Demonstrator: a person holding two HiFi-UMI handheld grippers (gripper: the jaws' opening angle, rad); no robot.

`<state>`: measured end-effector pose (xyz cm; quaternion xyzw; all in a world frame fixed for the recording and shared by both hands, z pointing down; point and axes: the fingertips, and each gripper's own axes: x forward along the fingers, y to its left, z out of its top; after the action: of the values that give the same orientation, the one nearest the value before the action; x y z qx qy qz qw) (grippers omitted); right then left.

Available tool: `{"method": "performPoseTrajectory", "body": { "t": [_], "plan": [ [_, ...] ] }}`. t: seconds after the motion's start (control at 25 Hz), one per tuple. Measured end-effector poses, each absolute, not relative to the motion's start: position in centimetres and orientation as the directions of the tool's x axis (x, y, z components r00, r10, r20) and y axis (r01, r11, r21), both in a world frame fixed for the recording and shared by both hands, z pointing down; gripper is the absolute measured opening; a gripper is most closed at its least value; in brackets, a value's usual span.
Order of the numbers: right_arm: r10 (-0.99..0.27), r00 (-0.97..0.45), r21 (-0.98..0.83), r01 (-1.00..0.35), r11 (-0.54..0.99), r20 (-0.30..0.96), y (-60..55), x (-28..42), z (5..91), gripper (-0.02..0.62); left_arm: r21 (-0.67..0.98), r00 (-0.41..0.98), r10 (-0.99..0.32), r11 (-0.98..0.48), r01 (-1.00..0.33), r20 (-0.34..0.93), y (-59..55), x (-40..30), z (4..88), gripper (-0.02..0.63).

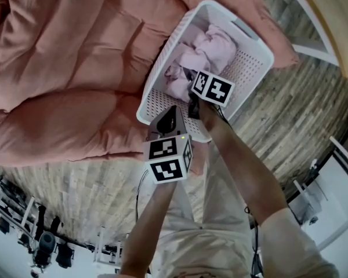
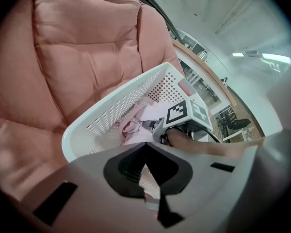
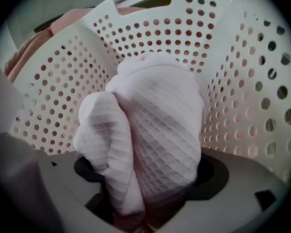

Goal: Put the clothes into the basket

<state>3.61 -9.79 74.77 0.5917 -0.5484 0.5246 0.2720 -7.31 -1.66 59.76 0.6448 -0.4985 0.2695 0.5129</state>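
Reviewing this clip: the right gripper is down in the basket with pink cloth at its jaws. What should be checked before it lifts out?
1. Right gripper inside the basket: ok.
2. Its jaws wide apart: ok.
3. Pink cloth clear of those jaws: not ok, it bulges up between them and may snag on lifting.
4. Nothing hanging over the basket's rim: ok in the head view.
5. Left gripper out of the way: ok, shut, empty, just outside the near rim.
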Motion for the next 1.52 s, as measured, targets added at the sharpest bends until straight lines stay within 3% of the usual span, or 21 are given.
{"method": "performPoseTrajectory", "body": {
  "t": [1.52],
  "plan": [
    [-0.456,-0.216,-0.319,-0.934,-0.162,0.864,-8.7,3.8,63.9,0.446,0.372,0.315,-0.443,0.045,-0.927,0.839,-1.1,-6.0,53.0,0.0]
  ]
}}
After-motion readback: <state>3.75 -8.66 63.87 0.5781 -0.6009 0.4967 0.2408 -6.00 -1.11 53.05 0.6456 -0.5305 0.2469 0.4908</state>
